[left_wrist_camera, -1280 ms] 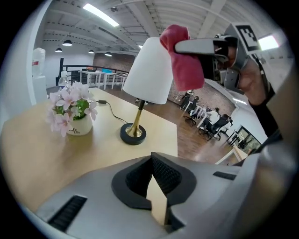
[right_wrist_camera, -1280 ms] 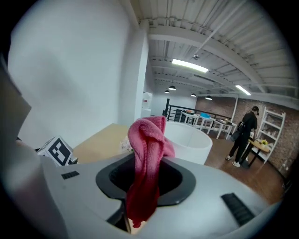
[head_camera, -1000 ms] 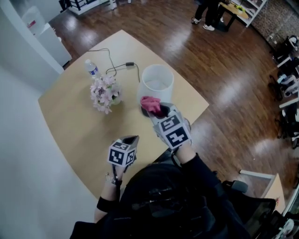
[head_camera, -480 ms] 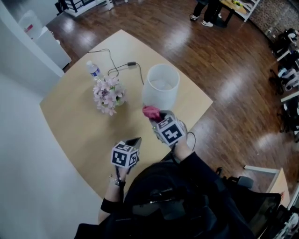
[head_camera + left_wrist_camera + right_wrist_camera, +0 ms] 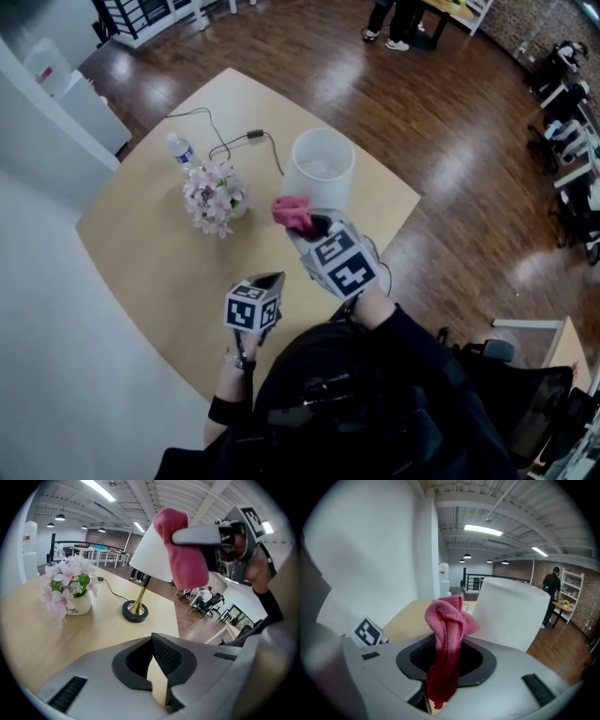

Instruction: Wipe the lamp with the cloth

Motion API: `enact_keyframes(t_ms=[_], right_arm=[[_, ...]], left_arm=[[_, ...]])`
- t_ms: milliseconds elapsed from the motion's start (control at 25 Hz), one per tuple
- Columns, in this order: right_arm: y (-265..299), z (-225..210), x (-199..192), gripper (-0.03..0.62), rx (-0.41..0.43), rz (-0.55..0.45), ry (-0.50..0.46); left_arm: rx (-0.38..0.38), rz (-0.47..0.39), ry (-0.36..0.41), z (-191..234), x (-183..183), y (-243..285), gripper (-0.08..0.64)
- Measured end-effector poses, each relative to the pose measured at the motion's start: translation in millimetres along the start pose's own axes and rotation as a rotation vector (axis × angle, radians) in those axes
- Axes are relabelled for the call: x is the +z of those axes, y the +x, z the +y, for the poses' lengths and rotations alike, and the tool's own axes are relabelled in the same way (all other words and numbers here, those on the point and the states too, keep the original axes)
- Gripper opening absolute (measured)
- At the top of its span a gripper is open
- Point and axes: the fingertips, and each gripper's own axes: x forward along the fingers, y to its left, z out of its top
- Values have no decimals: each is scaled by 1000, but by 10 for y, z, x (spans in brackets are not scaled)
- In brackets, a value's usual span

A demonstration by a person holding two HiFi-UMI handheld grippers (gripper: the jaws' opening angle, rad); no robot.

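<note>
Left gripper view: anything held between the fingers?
No, the left gripper has its fingers closed together with nothing between them; the cloth is pinched in the right gripper.

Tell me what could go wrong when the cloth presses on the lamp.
1. The lamp stands on a small base, and the left gripper is shut, away from it; a hard push could tip it.
2. The right gripper pinches only a fold of the cloth; rubbing might pull it out.
3. The flowers stand close; a wide sweep may hit them.
</note>
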Motion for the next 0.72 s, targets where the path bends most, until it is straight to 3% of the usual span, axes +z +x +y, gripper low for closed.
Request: enact_keyframes(t_ms=[320, 720], right_arm=[[-71, -191, 514, 118, 55, -131, 309], [324, -207, 79, 117, 28, -63, 495]], left_arm=[[-8, -64, 75, 54, 447, -105, 0], [-23, -40, 93, 179, 468, -71, 0]])
